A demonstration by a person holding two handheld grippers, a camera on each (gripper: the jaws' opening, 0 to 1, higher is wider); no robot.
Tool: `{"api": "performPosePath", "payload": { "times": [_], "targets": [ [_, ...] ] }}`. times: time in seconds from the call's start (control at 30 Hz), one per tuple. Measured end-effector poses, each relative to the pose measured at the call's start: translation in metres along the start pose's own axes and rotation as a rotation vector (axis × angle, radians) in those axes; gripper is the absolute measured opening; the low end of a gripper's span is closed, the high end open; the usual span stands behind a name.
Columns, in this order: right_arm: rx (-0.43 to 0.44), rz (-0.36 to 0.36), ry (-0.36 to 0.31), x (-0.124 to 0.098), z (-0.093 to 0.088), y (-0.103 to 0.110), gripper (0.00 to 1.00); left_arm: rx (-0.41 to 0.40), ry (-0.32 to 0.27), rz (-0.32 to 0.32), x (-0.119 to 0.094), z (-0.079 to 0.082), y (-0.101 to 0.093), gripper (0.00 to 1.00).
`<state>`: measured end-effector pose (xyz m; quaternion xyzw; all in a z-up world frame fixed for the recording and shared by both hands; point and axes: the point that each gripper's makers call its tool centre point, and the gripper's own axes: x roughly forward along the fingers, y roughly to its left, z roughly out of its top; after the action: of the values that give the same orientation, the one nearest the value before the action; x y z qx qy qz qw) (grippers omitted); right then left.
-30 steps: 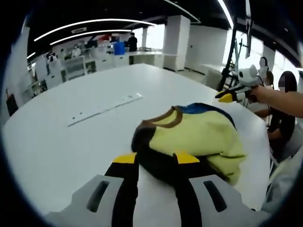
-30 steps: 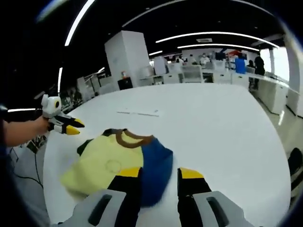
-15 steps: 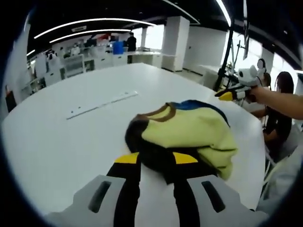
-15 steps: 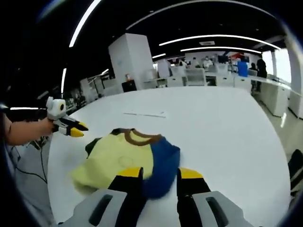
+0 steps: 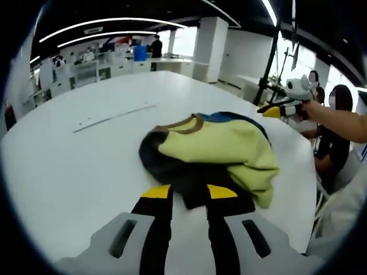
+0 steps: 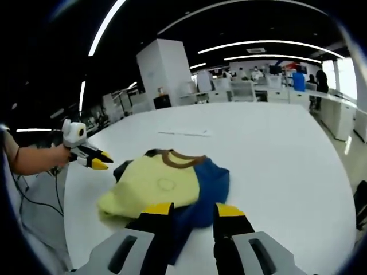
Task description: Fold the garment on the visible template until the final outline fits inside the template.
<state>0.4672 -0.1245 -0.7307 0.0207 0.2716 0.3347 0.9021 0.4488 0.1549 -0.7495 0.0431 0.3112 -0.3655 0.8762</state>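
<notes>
A folded garment (image 5: 223, 143), yellow with a brown collar, a black sleeve and a blue part, lies bunched on the white table (image 5: 69, 166). My left gripper (image 5: 189, 192) is open low over the table, and the black sleeve edge reaches between its jaws. A hand holds my right gripper (image 5: 269, 110) just past the garment's far right side. In the right gripper view the garment (image 6: 155, 183) shows its blue side nearest. My right gripper (image 6: 194, 210) is open with the blue edge lying between its jaws. The left gripper (image 6: 102, 161) is beside the black sleeve, tips slightly apart.
A thin pale strip (image 5: 114, 117) lies on the table beyond the garment, also seen as the strip (image 6: 183, 133) in the right gripper view. A seated person (image 5: 338, 132) is past the table's right edge. Desks and pillars stand far behind. Bare tabletop (image 6: 275, 149) spreads to the right.
Both grippers have drawn closer to the garment, which now looms larger and nearer their jaws. In the right gripper view, the left gripper has come right up to the black sleeve.
</notes>
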Motion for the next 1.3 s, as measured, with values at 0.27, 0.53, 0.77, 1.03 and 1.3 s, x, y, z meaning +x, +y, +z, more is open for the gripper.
{"api": "performPosePath", "payload": {
  "times": [0.27, 0.53, 0.77, 1.03, 1.3],
  "targets": [
    [0.012, 0.024, 0.025, -0.001, -0.019, 0.01, 0.23, -0.028, 0.016, -0.021, 0.006, -0.017, -0.012, 0.18],
    [0.022, 0.04, 0.058, -0.001, -0.04, 0.016, 0.21, -0.02, 0.034, -0.04, 0.013, -0.024, -0.024, 0.15],
    [0.022, 0.054, 0.093, -0.002, -0.058, 0.025, 0.21, -0.005, 0.026, -0.035, 0.019, -0.021, -0.029, 0.13],
    [0.008, 0.057, 0.126, -0.002, -0.071, 0.03, 0.21, 0.021, 0.042, -0.035, 0.029, -0.022, -0.035, 0.12],
    [-0.02, 0.056, 0.155, 0.0, -0.08, 0.032, 0.2, 0.048, 0.062, -0.034, 0.04, -0.023, -0.039, 0.12]
  ]
}}
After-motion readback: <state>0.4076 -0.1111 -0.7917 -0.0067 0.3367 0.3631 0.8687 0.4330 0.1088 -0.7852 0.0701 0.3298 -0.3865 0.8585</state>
